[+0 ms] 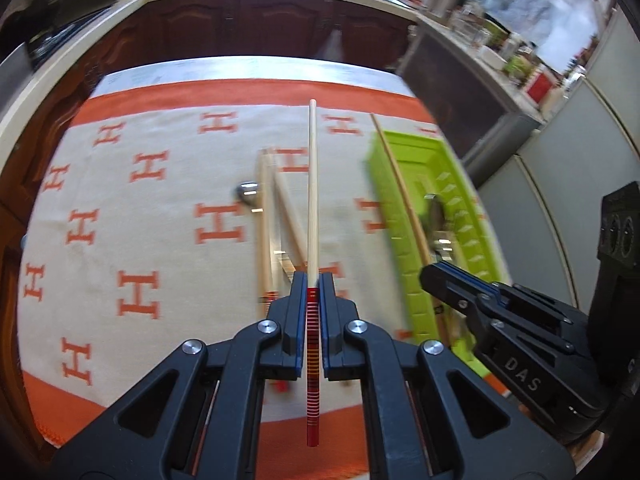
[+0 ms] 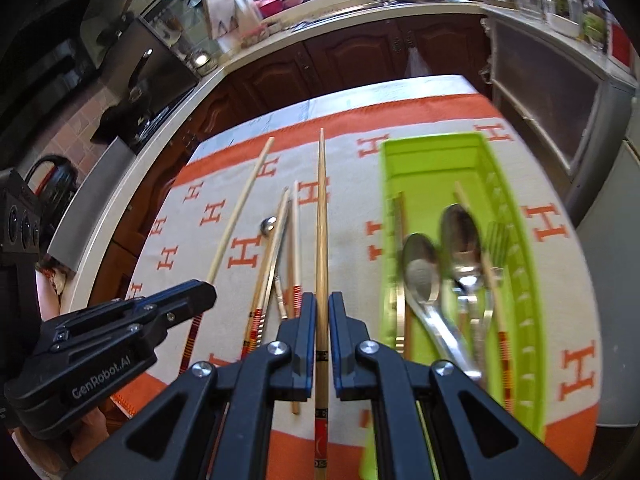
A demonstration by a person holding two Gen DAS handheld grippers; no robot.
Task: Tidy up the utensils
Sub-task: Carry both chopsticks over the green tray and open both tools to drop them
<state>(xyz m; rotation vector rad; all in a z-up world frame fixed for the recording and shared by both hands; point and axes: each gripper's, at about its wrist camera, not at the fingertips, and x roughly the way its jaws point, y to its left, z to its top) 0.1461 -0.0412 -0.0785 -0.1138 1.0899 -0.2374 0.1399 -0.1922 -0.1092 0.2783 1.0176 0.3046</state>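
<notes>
Orange-and-cream cloth over the table, left gripper clamped on a pale red-banded chopstick, loose chopsticks lying between, right gripper clamped on a darker chopstick, green tray holding spoons, a fork.

From my right wrist view, the green tray is bare at its 12 o'clock end; spoons and a fork crowd its near half. At 11 o'clock, loose chopsticks clutter the cloth; the strip between them and the tray lies open.
</notes>
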